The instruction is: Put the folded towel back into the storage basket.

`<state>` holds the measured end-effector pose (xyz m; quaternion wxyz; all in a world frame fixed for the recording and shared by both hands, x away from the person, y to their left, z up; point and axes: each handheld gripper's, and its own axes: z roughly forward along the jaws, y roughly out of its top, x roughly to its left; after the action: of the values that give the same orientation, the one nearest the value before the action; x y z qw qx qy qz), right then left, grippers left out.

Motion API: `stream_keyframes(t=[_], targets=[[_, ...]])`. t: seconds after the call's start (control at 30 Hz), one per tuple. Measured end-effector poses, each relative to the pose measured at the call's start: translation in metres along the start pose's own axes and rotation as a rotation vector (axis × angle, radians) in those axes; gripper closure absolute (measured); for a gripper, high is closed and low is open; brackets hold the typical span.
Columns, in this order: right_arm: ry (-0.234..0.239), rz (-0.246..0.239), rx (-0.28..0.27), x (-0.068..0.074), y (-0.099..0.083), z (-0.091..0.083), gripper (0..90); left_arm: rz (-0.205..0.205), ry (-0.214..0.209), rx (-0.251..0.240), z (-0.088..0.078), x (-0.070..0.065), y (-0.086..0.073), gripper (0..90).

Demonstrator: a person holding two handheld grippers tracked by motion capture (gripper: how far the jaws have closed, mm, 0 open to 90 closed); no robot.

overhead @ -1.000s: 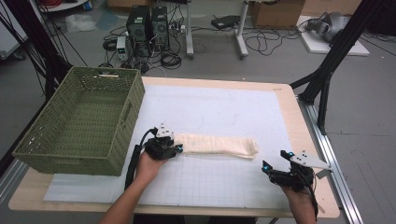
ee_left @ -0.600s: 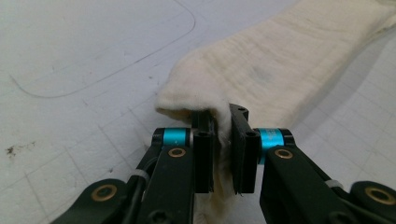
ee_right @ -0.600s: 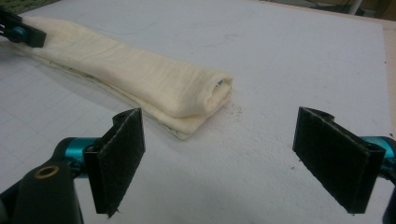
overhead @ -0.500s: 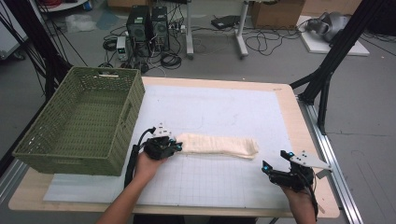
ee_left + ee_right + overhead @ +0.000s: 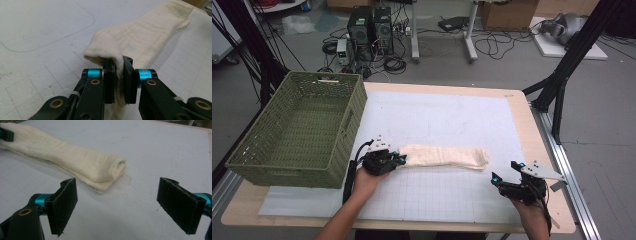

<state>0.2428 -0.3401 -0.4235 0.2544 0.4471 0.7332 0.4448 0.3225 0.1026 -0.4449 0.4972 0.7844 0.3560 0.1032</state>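
Cream cloth (image 5: 443,156), folded into a long roll, lying flat on the white mat (image 5: 447,120) near the front of the table, just right of the green basket (image 5: 299,132). Left gripper (image 5: 398,160) clamped on the cloth's near end, jaws just closed, fabric pinched between the 2 pads (image 5: 109,82). Right gripper (image 5: 507,176) resting on the mat beyond the cloth's other end, jaws wide apart, nothing between them, cloth near but untouched. Grasp of 1 end done; probably left: lifting or dragging the cloth, perhaps into the basket, which stands empty. Second end not yet taken.
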Motion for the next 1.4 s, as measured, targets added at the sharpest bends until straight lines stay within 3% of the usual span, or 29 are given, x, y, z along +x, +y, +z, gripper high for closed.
stream_keyframes(t=[0.47, 0.73, 0.93, 1.17, 1.4], targets=[[0.011, -0.019, -0.008, 0.004, 0.004, 0.007, 17.6, -0.017, -0.022, -0.045, -0.012, -0.006, -0.006, 81.4], [0.018, 0.007, -0.011, 0.007, 0.012, 0.019, 17.5, -0.018, -0.020, -0.059, -0.015, -0.007, -0.006, 81.3], [0.047, 0.016, 0.016, 0.008, 0.020, 0.039, 17.3, -0.017, -0.015, -0.064, -0.016, -0.008, -0.006, 81.0], [0.002, -0.034, 0.042, 0.012, 0.025, 0.060, 15.5, -0.001, -0.010, -0.066, -0.016, -0.008, -0.007, 80.8], [-0.007, 0.006, 0.119, 0.010, 0.019, 0.078, 25.4, 0.012, -0.003, -0.069, -0.016, -0.008, -0.008, 80.4]])
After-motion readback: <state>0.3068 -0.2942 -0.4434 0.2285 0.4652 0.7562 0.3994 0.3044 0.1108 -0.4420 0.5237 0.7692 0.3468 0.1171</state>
